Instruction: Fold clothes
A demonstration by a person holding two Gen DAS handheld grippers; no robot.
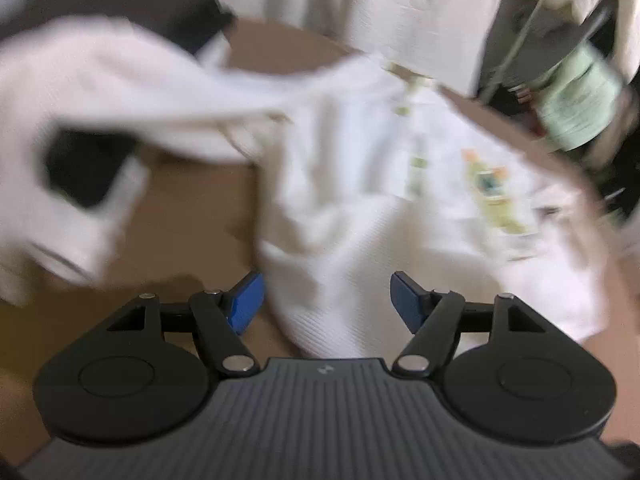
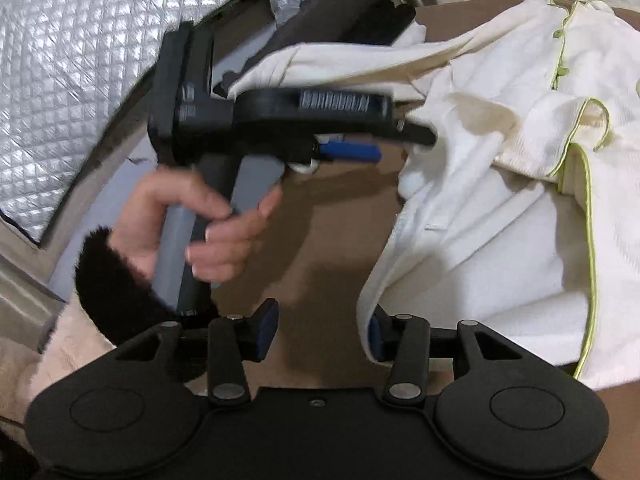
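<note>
While the white garment (image 1: 360, 200) lies rumpled on the brown surface (image 1: 192, 208), both grippers stand over it with nothing held. Seen from the left wrist, the left gripper (image 1: 327, 300) has its jaws spread wide, and a rounded fold of the cloth sits between them and just ahead; one sleeve-like part trails off to the left of the jaws (that view is blurred, so finer detail is lost). From the right wrist, the right gripper (image 2: 322, 334) is likewise parted and empty, the garment's lower edge touching its right-hand fingertip, bare surface between the jaws. Beyond and to the left of them a hand (image 2: 200, 224) grips the other tool's handle.

I count one garment, cream-white with lime-green piping (image 2: 588, 240) and a printed motif (image 1: 488, 184), and two grippers. It looks light, soft and limp with a ribbed weave, so it should drape and slide easily. The piped hem or a sleeve edge seems the best place to pinch.
</note>
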